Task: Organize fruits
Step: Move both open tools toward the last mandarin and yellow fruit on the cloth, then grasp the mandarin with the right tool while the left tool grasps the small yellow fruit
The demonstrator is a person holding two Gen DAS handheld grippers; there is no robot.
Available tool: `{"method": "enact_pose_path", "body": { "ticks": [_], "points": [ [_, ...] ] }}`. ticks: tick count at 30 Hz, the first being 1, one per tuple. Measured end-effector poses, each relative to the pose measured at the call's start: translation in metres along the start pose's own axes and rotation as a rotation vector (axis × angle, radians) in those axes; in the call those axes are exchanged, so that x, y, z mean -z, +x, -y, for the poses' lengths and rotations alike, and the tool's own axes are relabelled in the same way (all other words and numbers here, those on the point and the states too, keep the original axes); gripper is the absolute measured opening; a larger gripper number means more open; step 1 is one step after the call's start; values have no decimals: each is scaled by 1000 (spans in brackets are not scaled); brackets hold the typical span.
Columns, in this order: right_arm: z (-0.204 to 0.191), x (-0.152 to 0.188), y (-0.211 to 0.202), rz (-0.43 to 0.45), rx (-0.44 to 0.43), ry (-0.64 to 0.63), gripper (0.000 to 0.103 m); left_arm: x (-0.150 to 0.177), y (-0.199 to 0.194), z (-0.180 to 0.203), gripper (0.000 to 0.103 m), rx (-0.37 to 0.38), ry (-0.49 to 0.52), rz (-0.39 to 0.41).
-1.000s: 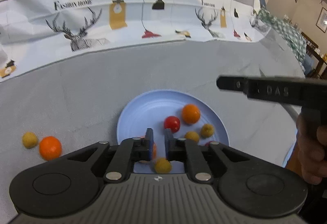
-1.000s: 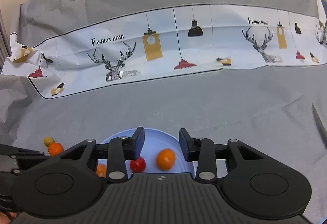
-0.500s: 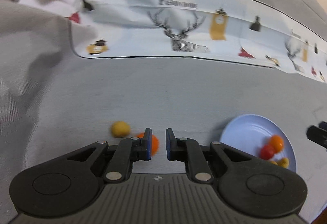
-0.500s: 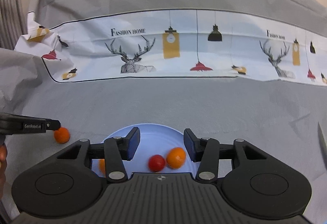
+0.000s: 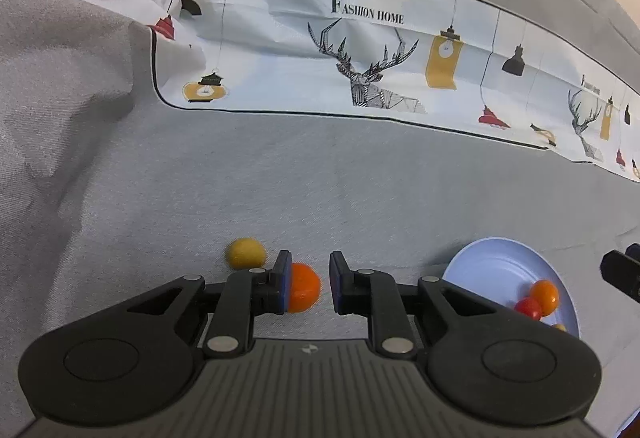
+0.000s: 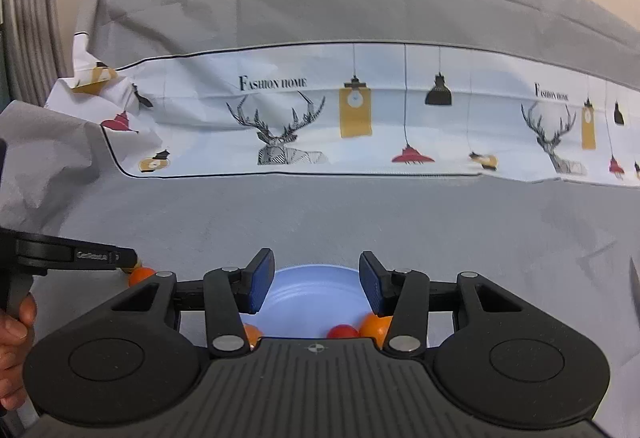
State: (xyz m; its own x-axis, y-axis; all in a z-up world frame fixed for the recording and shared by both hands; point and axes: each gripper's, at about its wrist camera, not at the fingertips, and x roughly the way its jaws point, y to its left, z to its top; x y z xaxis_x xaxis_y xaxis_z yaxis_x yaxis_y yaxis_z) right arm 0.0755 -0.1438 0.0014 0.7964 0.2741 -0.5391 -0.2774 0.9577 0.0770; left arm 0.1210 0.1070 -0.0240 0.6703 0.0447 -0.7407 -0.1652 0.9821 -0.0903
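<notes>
One blue plate (image 5: 486, 262), three orange fruits (image 5: 304, 286), two yellow fruits (image 5: 245, 252), one red fruit (image 5: 528, 308)

- We are seeing a grey cloth (image 5: 304, 182) lying matt and finely woven.
- The blue plate (image 5: 496, 262) is showing smooth, slightly glossy plastic.
- The orange fruit (image 5: 304, 288) is gleaming.
- Matt black plastic is forming the left gripper (image 5: 306, 288).

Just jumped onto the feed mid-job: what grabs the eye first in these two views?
The orange fruit on the grey cloth, between the opening jaws of the left gripper, with a yellow fruit just behind it to the left. Next, the blue plate to the right, holding red and orange fruit; the right gripper hovers over it with nothing between its jaws. The deer-print band runs behind.
</notes>
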Motion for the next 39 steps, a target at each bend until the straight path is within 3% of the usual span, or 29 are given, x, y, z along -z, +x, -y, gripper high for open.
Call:
{"method": "enact_pose_path", "body": {
  "ticks": [16, 32, 33, 36, 39],
  "points": [
    [-11, 1, 8, -28, -23, 15, 45, 0, -1, -5, 22, 11, 12, 1],
    [-59, 3, 21, -38, -71, -49, 45, -4, -10, -40, 22, 6, -100, 10],
    [-62, 4, 21, -36, -73, -56, 44, -4, -10, -45, 22, 3, -117, 9],
    [-71, 6, 25, -34, -85, -75, 26, -4, -10, -59, 21, -1, -181, 11],
    [-81, 8, 33, -48, -113, -81, 24, -6, -9, -76, 21, 2, -247, 18]
  ]
}}
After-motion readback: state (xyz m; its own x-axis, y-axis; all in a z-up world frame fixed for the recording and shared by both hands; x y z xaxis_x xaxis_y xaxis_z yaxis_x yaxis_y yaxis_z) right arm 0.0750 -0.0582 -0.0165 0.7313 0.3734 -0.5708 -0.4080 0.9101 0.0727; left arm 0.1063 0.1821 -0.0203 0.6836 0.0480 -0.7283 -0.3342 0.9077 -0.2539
